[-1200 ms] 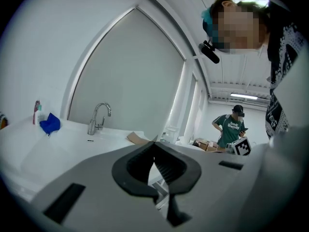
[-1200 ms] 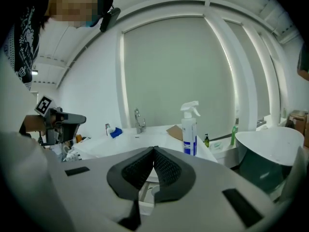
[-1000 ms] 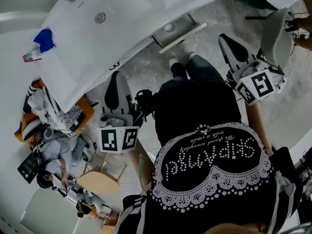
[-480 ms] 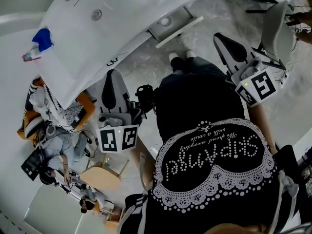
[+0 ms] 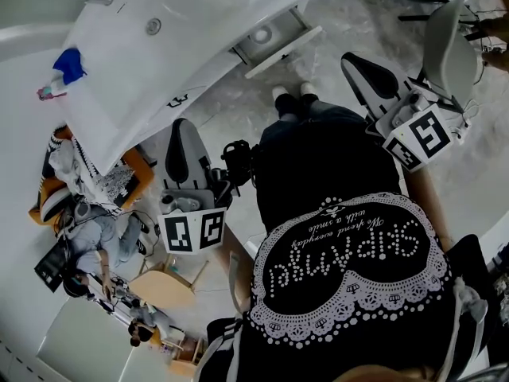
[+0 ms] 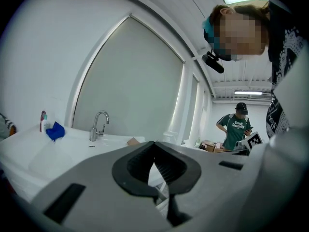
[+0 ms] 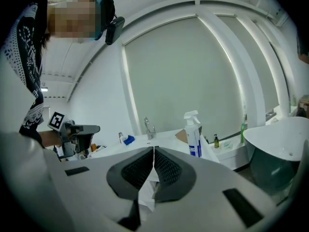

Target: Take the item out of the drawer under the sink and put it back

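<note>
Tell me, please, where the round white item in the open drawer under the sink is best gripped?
Probably across its rim, from above: the round white item sits with its round outline facing up in the drawer, whose walls block the sides. Finer detail is too small to tell.

Upright spray bottle [image 7: 194,135], faucet [image 7: 149,128], blue cloth [image 6: 55,131]

Glossy white sink [image 5: 199,34], shiny metal tap [image 6: 99,125] (chrome-like), matt marbled floor [image 5: 350,22]

drawer [image 5: 282,38] pulled out beneath the sink counter [image 5: 119,94], open floor [image 5: 231,106] before it, person's shoes [image 5: 282,95] close by, spray bottle [image 7: 193,134] upright on the counter
</note>
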Tool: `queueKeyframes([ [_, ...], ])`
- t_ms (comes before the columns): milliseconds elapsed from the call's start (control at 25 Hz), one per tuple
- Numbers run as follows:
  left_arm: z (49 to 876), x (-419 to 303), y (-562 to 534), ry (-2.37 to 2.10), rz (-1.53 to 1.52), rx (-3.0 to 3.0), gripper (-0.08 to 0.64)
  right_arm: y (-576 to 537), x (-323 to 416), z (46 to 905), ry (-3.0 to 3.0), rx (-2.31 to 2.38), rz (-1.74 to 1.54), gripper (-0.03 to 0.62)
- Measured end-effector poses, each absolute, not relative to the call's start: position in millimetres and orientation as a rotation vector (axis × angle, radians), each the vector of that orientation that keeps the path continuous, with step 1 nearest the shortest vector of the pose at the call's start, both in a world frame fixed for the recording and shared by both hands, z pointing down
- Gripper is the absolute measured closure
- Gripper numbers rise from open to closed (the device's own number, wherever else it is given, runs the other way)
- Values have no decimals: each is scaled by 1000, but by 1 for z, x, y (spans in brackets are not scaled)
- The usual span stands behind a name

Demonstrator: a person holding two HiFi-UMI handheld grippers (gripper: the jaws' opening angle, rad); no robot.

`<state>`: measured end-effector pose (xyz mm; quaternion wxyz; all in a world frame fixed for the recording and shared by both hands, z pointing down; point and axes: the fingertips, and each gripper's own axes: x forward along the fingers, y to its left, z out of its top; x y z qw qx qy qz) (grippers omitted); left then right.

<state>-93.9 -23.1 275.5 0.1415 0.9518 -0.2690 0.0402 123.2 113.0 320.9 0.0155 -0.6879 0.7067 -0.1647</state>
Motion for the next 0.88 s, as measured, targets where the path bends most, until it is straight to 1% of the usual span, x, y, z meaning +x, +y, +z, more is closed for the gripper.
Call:
queueKeyframes([
  [480,280,-72,23,-793,102,2749,555,146,137,332,2300,-2178,-480,572],
  [880,277,-58,21,-765,74,2778,555,155,148,332,2288,-2239,-447,572],
])
